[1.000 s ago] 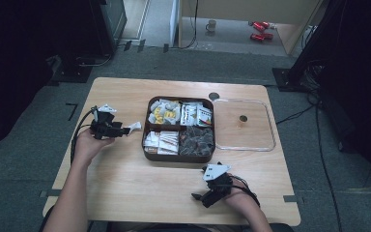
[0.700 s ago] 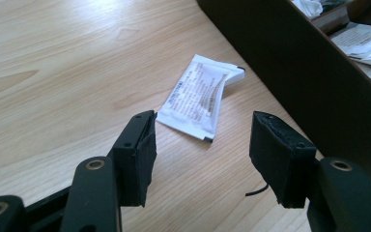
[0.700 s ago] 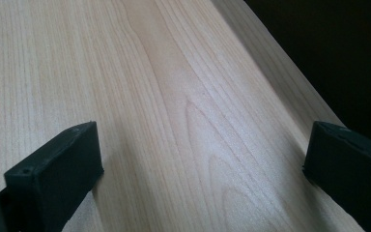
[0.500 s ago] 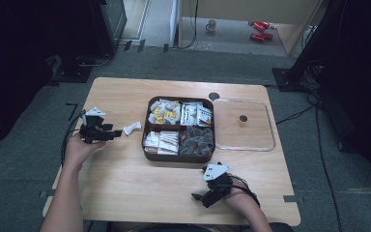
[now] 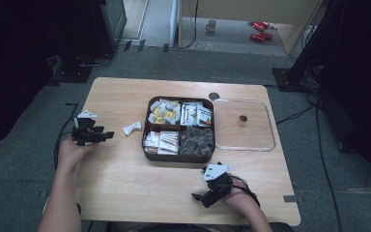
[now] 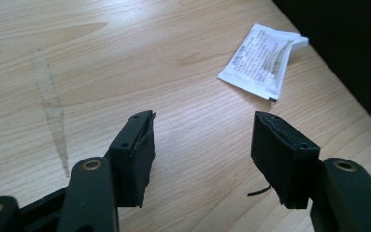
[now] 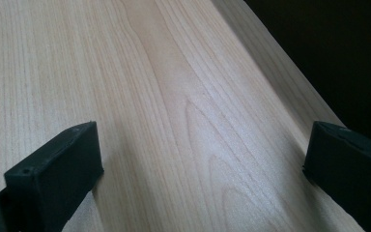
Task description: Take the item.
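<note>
Landmark: the brown four-compartment tray (image 5: 147,145) at mid-table.

Right gripper (image 5: 204,196) sits nearest the person, on the near side of the tray and just off its near right corner, low over the table (image 5: 125,188). In the right gripper view its jaws stand wide apart with bare wood between them; nothing held.

Left gripper (image 5: 107,136) is to the left of the tray, close to the table's left edge, pointing toward the tray. Jaws partly open, having just been opening, and nothing lies between them: in the left gripper view (image 6: 203,145) there is only wood grain in the gap.

White sachet (image 5: 132,128) lies flat on the table between the left gripper and the tray's left wall, near the wall, apart from the jaws. In the left gripper view the sachet (image 6: 262,60) is ahead of the jaws and to their right, printed side up, one corner slightly lifted.

Tray compartments hold packets: yellow-and-white far left, white far right, white near left, dark near right.

Clear lid (image 5: 270,145) with a small central knob lies flat just right of the tray.
</note>
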`<state>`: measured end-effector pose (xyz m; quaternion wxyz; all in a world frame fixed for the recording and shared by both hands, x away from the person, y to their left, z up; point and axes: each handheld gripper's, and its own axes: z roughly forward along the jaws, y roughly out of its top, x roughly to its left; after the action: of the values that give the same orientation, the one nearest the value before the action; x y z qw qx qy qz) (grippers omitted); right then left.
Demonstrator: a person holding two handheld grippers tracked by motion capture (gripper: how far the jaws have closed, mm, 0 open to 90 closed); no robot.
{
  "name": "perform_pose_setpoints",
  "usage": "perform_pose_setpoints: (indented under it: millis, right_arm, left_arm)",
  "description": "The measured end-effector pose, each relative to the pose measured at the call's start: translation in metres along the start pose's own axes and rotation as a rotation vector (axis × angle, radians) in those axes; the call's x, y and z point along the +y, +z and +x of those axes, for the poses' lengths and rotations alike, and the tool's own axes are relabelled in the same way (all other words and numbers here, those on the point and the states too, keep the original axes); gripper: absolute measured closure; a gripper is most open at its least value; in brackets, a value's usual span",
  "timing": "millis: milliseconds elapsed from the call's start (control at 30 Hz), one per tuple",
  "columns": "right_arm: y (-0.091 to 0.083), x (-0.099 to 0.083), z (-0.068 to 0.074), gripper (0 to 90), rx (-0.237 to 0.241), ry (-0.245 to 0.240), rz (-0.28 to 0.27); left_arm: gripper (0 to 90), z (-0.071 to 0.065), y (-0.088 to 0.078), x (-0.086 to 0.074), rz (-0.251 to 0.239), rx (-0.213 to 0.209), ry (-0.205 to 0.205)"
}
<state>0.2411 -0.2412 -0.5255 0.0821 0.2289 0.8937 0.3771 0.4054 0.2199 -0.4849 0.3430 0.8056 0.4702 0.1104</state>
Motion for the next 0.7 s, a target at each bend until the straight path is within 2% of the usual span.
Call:
perform_pose_setpoints:
  millis: [267,400,600,700]
  right_arm:
    - [0.0,0.0,0.0,0.0,0.0,0.0,0.0]
    - [0.0,0.0,0.0,0.0,0.0,0.0,0.0]
    - [0.0,0.0,0.0,0.0,0.0,0.0,0.0]
    - [0.0,0.0,0.0,0.0,0.0,0.0,0.0]
  left_arm:
    - [39.9,0.008,0.001,-0.005,0.01,0.025,0.006]
    - [40.1,0.012,0.006,-0.01,0.037,0.019,-0.004]
    - [38.4,0.016,0.006,-0.015,-0.003,0.023,-0.008]
    - [36.3,0.015,0.008,-0.019,-0.031,0.052,0.038]
